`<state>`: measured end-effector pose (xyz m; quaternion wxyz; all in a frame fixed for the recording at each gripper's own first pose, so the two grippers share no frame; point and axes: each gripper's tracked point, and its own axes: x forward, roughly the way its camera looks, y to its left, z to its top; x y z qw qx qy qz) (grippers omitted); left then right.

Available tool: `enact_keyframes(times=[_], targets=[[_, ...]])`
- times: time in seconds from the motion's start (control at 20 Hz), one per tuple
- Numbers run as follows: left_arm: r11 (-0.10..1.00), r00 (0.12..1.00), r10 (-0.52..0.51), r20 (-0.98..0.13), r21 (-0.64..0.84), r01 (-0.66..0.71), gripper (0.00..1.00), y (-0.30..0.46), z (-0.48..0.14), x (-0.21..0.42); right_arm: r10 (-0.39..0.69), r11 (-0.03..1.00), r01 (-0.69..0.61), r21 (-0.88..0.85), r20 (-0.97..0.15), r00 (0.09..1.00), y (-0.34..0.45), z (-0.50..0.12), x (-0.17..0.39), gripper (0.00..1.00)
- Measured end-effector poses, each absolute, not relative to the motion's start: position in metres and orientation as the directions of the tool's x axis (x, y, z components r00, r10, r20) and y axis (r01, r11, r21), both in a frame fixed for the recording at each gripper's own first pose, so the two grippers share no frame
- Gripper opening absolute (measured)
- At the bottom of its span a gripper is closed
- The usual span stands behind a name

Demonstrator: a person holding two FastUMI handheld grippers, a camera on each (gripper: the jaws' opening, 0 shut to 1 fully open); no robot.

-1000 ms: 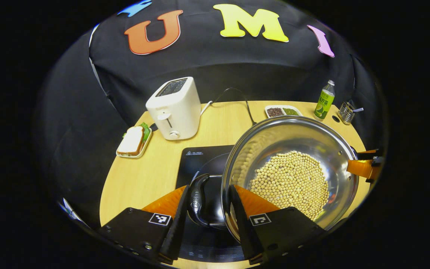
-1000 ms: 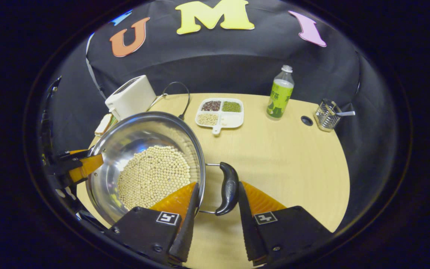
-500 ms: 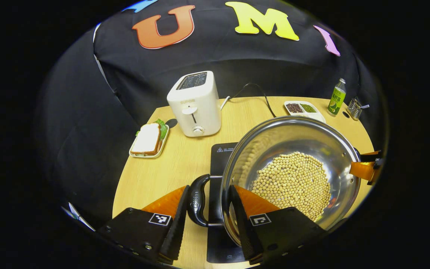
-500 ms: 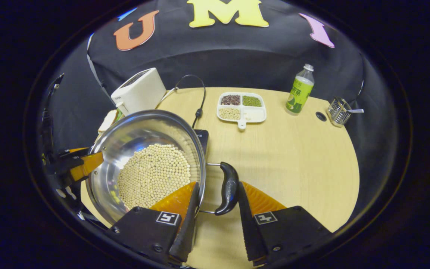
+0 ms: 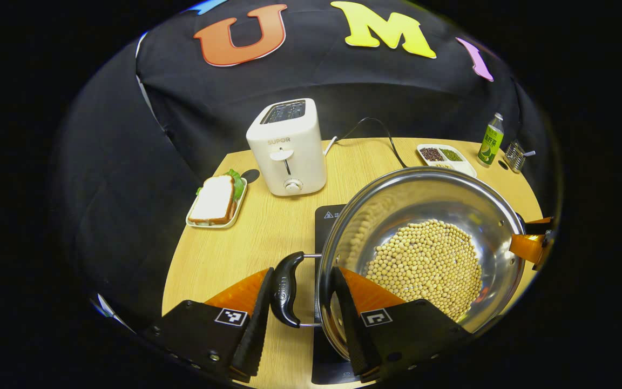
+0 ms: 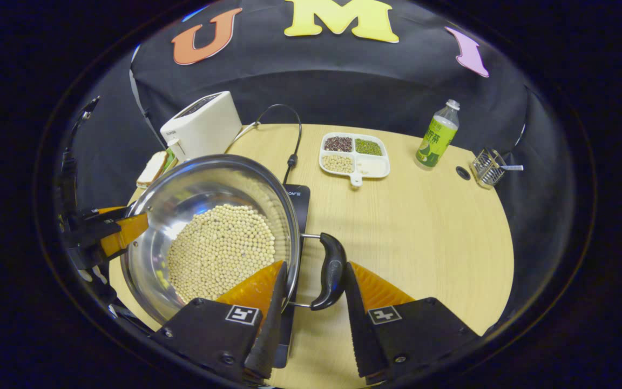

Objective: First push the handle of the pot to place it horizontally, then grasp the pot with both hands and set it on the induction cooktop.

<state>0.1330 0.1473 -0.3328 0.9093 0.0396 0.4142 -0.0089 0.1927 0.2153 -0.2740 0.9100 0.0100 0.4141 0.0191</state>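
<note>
**Pot held by both handles over the cooktop**

Over the black cooktop (image 5: 326,216) is where the pot (image 5: 424,205) sits right now, full of pale beans (image 5: 427,265); can't tell if its base is touching or just above. Left tool (image 5: 299,319) has its fingers on either side of the left handle (image 5: 285,289), gripping it. Right tool (image 6: 311,319) does the same with the right handle (image 6: 332,270), one finger reaching inside the rim. On the far side of the surface (image 6: 424,227): toaster (image 5: 288,147) and sandwich plate (image 5: 216,200) to the left, divided snack tray (image 6: 355,155), green bottle (image 6: 436,135) and wire basket (image 6: 486,167) to the right.
</note>
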Motion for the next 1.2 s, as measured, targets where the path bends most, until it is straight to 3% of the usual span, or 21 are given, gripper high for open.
enact_keyframes(times=[0.8, 0.9, 0.95, 1.05, 1.2], targets=[[0.994, 0.664, 0.010, -0.748, 0.080, 0.076, 0.67, 0.148, -0.333, 0.131, 0.078, 0.996, -0.025, 0.084, -0.727, 0.682, 0.215, -0.276, 0.195, 0.65], [0.991, 0.663, 0.009, -0.749, 0.095, 0.093, 0.71, 0.148, -0.334, 0.126, 0.094, 0.995, -0.034, 0.097, -0.730, 0.677, 0.215, -0.279, 0.191, 0.74], [0.989, 0.684, 0.024, -0.729, 0.118, 0.091, 0.90, 0.152, -0.331, 0.126, 0.098, 0.994, -0.039, 0.099, -0.715, 0.693, 0.215, -0.277, 0.193, 0.77], [0.985, 0.718, 0.055, -0.694, 0.156, 0.075, 0.98, 0.159, -0.321, 0.122, 0.084, 0.996, -0.054, 0.065, -0.667, 0.740, 0.209, -0.267, 0.196, 0.79], [0.988, 0.756, 0.072, -0.650, 0.152, 0.037, 0.97, 0.161, -0.305, 0.115, 0.076, 0.994, -0.109, -0.018, -0.611, 0.788, 0.207, -0.253, 0.197, 0.82]])
